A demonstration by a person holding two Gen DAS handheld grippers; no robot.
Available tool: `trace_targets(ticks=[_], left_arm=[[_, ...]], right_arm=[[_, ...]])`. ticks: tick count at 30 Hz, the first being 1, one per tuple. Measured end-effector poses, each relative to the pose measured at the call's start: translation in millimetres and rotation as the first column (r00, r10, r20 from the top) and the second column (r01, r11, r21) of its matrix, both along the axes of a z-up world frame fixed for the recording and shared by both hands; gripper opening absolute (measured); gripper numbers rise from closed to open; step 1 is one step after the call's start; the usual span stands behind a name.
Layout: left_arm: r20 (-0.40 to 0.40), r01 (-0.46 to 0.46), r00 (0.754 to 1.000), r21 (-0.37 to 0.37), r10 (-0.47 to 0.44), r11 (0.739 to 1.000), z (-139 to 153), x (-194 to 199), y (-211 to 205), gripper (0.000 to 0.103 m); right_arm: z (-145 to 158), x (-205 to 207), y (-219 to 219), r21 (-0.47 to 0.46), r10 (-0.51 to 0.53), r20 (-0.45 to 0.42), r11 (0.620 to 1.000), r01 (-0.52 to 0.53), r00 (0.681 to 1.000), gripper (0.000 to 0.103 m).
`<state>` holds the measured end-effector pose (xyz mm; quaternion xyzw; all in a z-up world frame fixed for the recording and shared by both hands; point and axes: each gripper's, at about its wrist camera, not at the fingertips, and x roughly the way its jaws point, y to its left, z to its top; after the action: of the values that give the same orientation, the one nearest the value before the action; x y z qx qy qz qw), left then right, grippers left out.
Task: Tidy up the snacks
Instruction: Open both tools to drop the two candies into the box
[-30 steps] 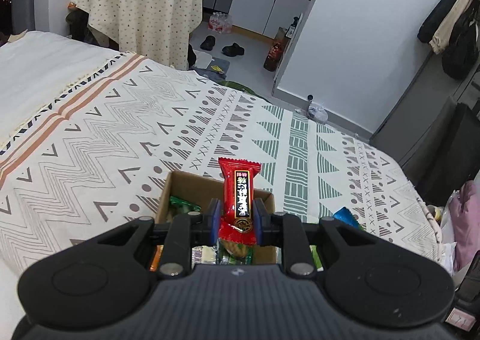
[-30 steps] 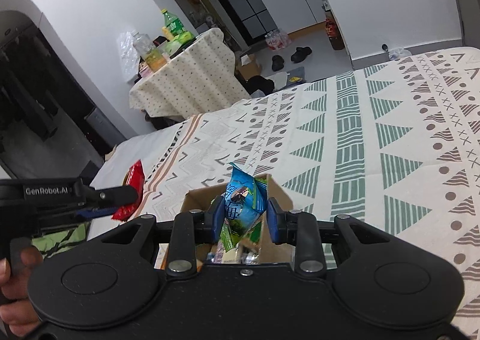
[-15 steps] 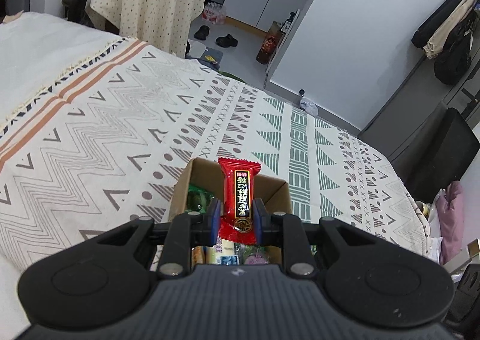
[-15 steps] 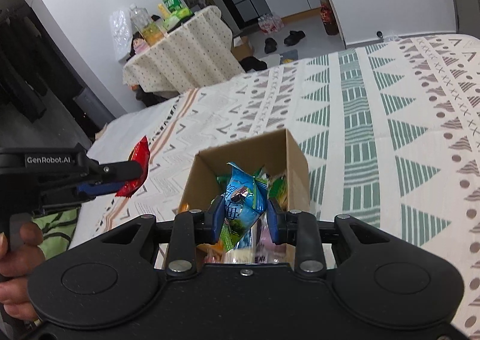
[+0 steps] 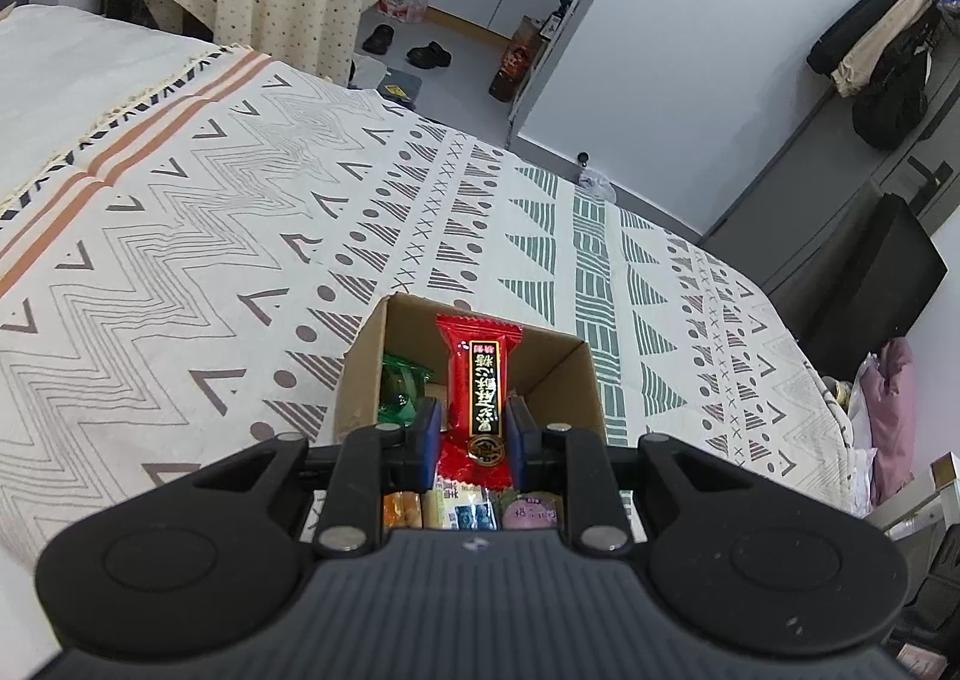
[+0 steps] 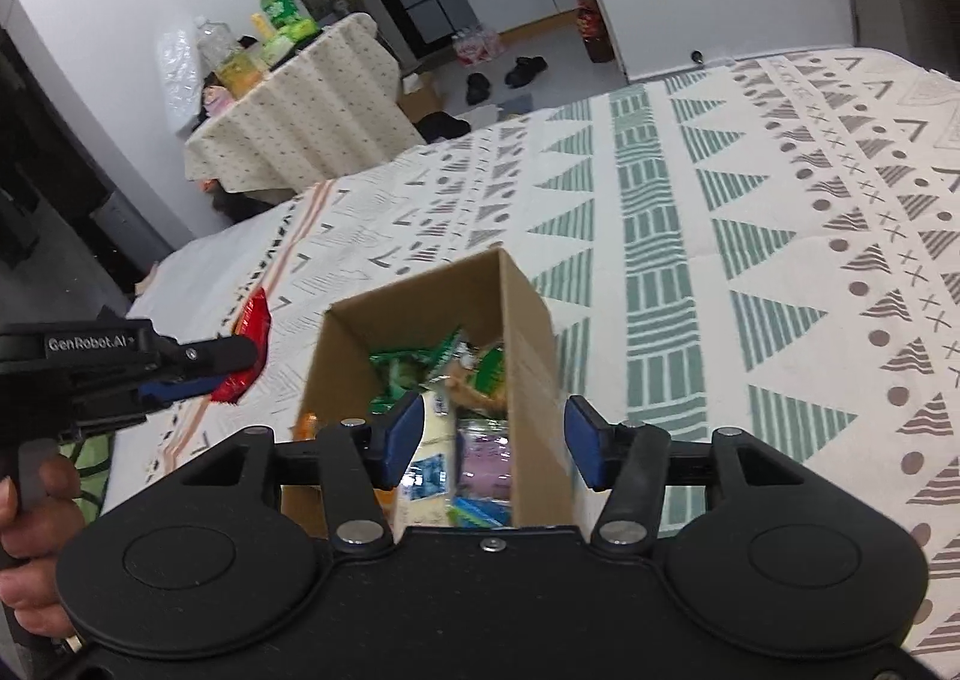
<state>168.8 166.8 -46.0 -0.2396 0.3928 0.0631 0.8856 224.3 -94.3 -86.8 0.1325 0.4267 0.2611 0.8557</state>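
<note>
Right hand-held gripper (image 6: 491,443) over the cardboard box (image 6: 528,314) on the bed; its jaws have just been opening and nothing sits between them now. A blue snack packet (image 6: 427,477) lies among the wrappers directly below. Left hand-held gripper (image 5: 474,431) clamped on a red candy packet (image 5: 477,380), poised above the same box. Step in hand: dropping snacks into the box. Next, likely, left jaws part over the opening, clear of the box walls.
</note>
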Motion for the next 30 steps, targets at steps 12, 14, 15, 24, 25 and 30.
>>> trace_targets(ticks=[12, 14, 15, 24, 25, 30], left_arm=[[-0.036, -0.016, 0.999, 0.033, 0.017, 0.999, -12.1, 30.5, 0.7, 0.032], [-0.051, -0.028, 0.998, 0.038, 0.03, 0.999, -14.3, 31.1, 1.5, 0.038], [-0.056, -0.032, 0.998, 0.042, 0.034, 0.999, -15.1, 30.3, 1.0, 0.041], [-0.075, -0.037, 0.996, 0.091, 0.044, 0.995, -13.7, 19.3, -8.1, 0.073], [-0.077, -0.036, 0.996, 0.098, 0.044, 0.994, -13.5, 18.4, -9.9, 0.075], [-0.103, -0.032, 0.994, 0.11, 0.044, 0.993, -9.2, 13.3, -19.9, 0.077]], right_arm=[[-7.1, 10.5, -8.2, 0.015, 0.001, -0.013, 1.0, -0.001, 1.0, 0.054], [-8.0, 10.5, -10.3, 0.019, 0.001, -0.017, 1.0, -0.001, 1.0, 0.056], [-8.4, 10.4, -11.2, 0.02, 0.002, -0.02, 1.0, -0.002, 1.0, 0.056], [-1.2, 3.8, -15.3, 0.034, 0.016, -0.008, 0.999, -0.016, 1.0, 0.063], [0.9, 2.8, -16.9, 0.037, 0.014, -0.002, 0.999, -0.014, 1.0, 0.065], [7.9, -1.9, -29.5, 0.038, -0.018, 0.003, 0.999, 0.018, 1.0, 0.07]])
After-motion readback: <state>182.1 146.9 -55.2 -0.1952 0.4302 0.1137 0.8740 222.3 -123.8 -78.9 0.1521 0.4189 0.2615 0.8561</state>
